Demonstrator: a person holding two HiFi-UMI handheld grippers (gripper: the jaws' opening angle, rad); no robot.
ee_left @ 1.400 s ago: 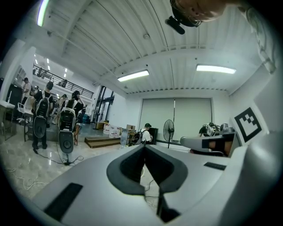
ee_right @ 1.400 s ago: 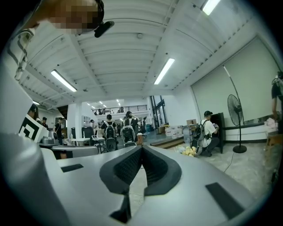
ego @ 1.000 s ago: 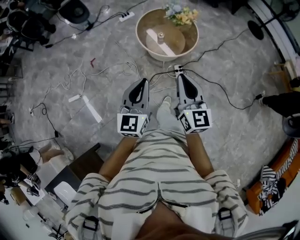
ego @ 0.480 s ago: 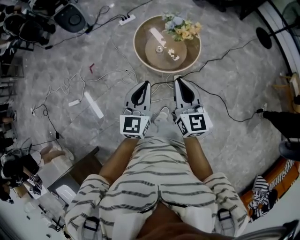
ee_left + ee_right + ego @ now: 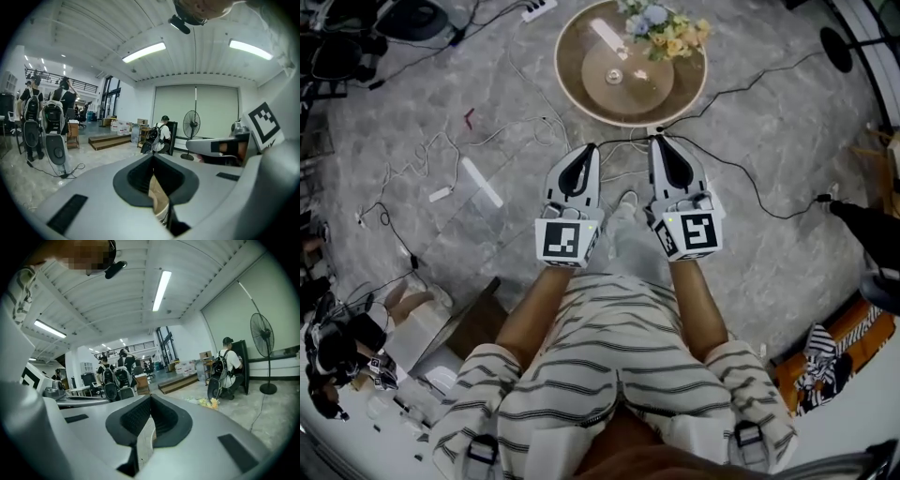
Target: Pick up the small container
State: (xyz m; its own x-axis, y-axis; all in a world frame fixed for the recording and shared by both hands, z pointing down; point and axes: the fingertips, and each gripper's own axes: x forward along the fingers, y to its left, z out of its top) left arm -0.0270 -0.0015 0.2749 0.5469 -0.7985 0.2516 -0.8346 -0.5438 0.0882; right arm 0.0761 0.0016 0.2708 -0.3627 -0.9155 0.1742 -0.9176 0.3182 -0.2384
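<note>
Small pale container [image 5: 616, 77] sat on far round brown bench [image 5: 577, 89]; left hand-held gripper [image 5: 588, 150] and right hand-held gripper [image 5: 657, 142] were pressed together, empty; one probably needed spreading before reaching.

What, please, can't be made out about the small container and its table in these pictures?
- Small container: head view, too small to tell its shape or any lid.
- Round table: head view, far rim cut off by the top edge.
- Gripper views: the left gripper and right gripper hide the container behind their own shut jaws and bodies.
</note>
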